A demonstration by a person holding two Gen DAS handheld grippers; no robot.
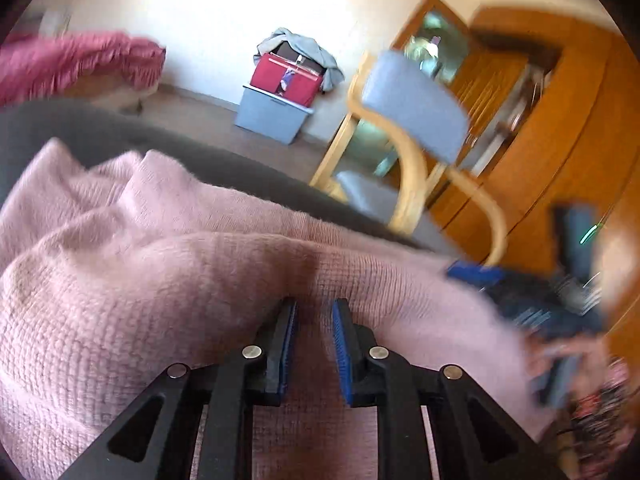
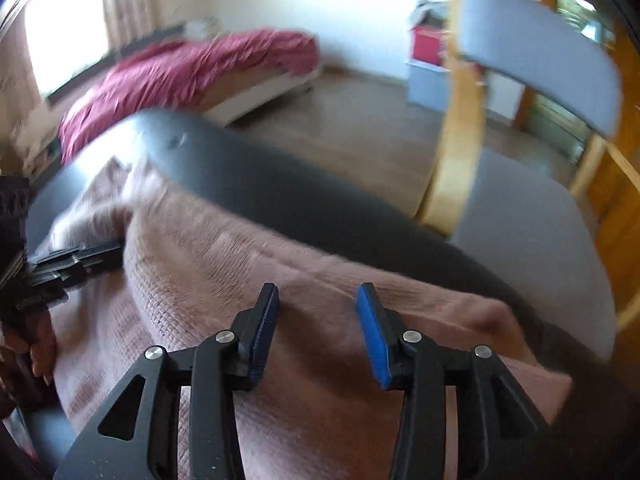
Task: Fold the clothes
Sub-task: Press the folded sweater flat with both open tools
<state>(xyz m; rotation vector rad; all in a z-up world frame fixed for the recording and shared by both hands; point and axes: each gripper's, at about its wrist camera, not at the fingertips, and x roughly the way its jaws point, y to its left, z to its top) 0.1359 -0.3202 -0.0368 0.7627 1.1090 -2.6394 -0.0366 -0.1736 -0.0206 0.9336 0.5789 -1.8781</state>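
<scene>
Two hand-held grippers are recorded over one pink waffle-knit sweater (image 1: 160, 264), which lies rumpled across a dark grey rounded surface (image 2: 256, 172). The garment is seen in loose humps, with a raised fold running across it and one corner lying near the surface's right edge in the right wrist view.

The left hand-held gripper (image 1: 314, 320) is held with a narrow gap between its blue pads; knit shows in that gap, so some cloth may be caught, but no firm pinch can be confirmed. The right hand-held gripper (image 2: 318, 312) is spread wide above the fold, and nothing is held in it. Both views are motion-blurred.

How far the folding has gone cannot be settled: the bunched cloth fits a garment being spread flat as well as one partly doubled over.

Risks noted:
- A slip of the soft, stretchy knit from a shallow pinch, letting the fold collapse.
- More than one layer being gathered by a finger, so that the fold is dragged askew.
- The overhanging corner pulling the sweater off the curved edge toward the floor.
- Contact with the grey-cushioned wooden chair (image 2: 536, 52) standing just beyond the surface, if a wide sweep is made.
</scene>
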